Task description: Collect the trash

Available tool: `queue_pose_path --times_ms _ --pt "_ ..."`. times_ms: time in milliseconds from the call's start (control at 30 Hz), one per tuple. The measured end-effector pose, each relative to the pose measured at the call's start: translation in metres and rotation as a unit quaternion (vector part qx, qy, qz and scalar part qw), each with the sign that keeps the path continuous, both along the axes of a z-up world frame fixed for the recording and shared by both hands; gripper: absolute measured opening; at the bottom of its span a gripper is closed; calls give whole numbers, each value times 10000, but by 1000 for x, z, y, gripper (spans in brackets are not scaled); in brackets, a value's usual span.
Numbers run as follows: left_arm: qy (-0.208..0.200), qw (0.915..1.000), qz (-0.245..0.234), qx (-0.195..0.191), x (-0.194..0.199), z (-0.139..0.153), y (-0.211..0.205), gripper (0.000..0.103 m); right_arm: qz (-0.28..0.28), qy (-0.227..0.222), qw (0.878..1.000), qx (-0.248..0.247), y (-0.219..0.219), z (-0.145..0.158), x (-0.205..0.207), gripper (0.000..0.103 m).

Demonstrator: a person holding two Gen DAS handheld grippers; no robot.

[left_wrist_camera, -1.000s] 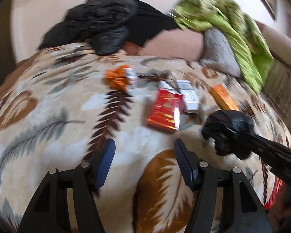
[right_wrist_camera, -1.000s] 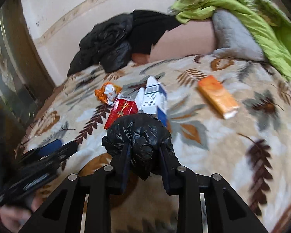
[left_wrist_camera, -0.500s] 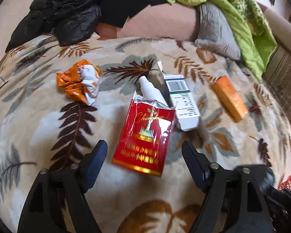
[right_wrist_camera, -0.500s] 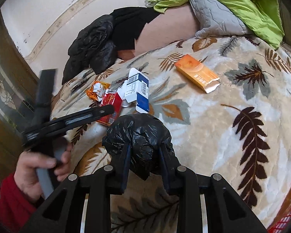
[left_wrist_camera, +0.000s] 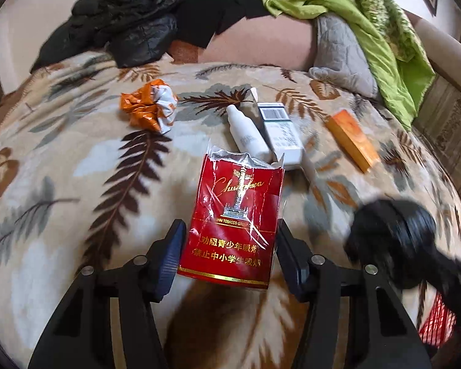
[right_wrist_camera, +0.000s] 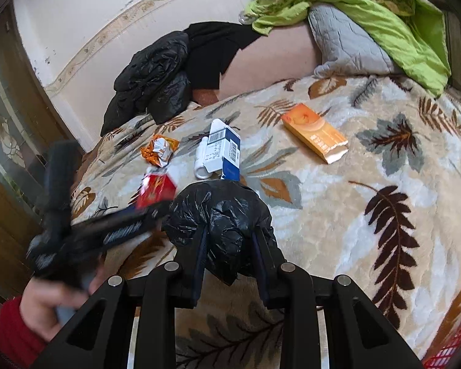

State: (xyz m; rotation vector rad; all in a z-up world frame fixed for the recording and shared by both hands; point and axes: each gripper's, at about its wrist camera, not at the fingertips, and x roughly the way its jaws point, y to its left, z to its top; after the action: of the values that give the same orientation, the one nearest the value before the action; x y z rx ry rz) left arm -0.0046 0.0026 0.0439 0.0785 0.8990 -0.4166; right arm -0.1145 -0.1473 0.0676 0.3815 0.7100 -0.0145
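Picking up the first bit of litter: left gripper (left_wrist_camera: 229,253) just closing, jaws bracketing the red cigarette pack (left_wrist_camera: 235,226) on the blanket (left_wrist_camera: 76,184), contact unclear. Right gripper (right_wrist_camera: 229,246) clamped on the black bag (right_wrist_camera: 221,215). Next: squeeze, lift, carry to bag

We see a torn red cigarette pack (left_wrist_camera: 235,227) lying flat on the leaf-patterned blanket; beyond it a white bottle (left_wrist_camera: 246,133) beside a white-and-blue carton (left_wrist_camera: 281,133), a crumpled orange wrapper (left_wrist_camera: 149,107), and an orange box (left_wrist_camera: 352,140).
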Motion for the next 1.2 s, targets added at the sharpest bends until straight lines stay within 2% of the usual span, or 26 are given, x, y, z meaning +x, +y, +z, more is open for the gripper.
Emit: queue_pose_path --times_ms 267,367,433,600,767,1200 --pt "-267 9992 297 -13 -79 15 26 57 109 -134 9994 -302 16 8 -14 30" --pt "-530 9974 475 100 -99 16 32 57 167 -206 9987 -425 23 9 -20 30" --pt "-669 9957 565 290 -101 12 32 57 176 -196 9985 -471 26 9 -20 30" --pt "-819 9935 665 437 -98 9 33 57 160 -70 9991 -393 22 3 -14 30" --pt "-854 9933 638 447 -97 6 32 57 92 80 9996 -249 16 -2 -7 30" --pt "-1016 9914 603 566 -96 5 27 57 138 79 9993 -327 18 -3 -6 30"
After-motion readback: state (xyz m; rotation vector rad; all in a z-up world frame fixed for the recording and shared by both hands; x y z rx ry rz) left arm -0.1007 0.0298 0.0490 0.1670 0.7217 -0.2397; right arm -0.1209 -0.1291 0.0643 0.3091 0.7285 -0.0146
